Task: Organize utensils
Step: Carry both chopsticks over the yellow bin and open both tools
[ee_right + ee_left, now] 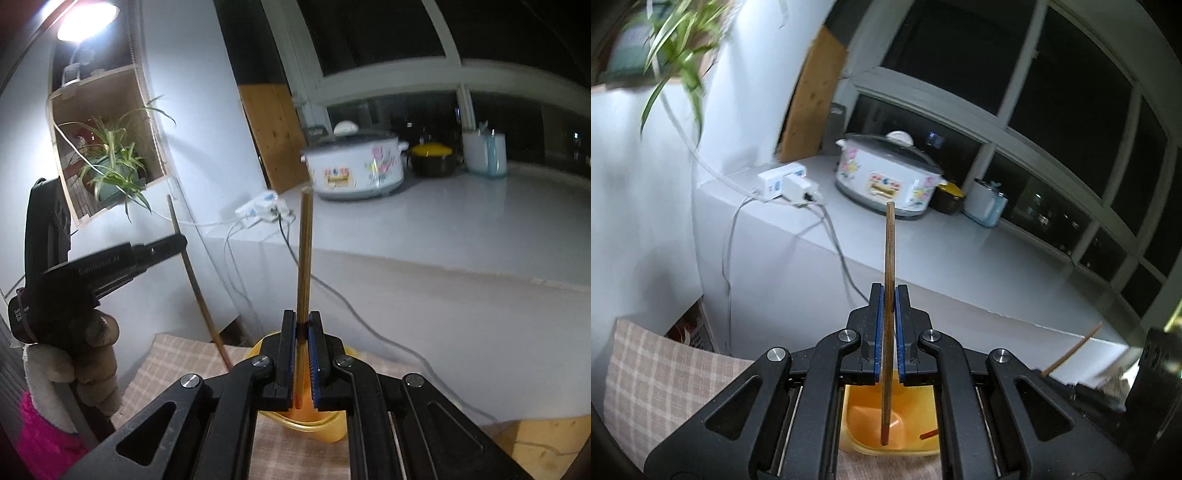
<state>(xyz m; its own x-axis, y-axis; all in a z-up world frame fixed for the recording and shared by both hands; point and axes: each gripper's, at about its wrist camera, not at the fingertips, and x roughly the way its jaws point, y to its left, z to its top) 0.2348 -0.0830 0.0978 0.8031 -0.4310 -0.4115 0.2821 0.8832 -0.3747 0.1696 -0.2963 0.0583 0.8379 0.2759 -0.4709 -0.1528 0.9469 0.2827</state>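
My left gripper [888, 295] is shut on a brown wooden chopstick [889, 258] held upright, its lower tip inside an orange plastic cup [916, 424] below the jaws. My right gripper [303, 325] is shut on a second chopstick [305, 258], also upright, its reddish tip over the same orange cup [317, 428]. In the right wrist view the left gripper [177, 242] shows at the left with its chopstick [195, 284] slanting down toward the cup. In the left wrist view the right gripper's chopstick [1075, 347] pokes up at the far right.
The cup stands on a checked cloth [665, 376]. Behind is a white counter [960, 251] with a floral slow cooker [886, 177], a power strip with cables [786, 184], a yellow-lidded black pot [432, 158] and a white container [484, 153]. A potted plant [114, 162] sits in a wall niche.
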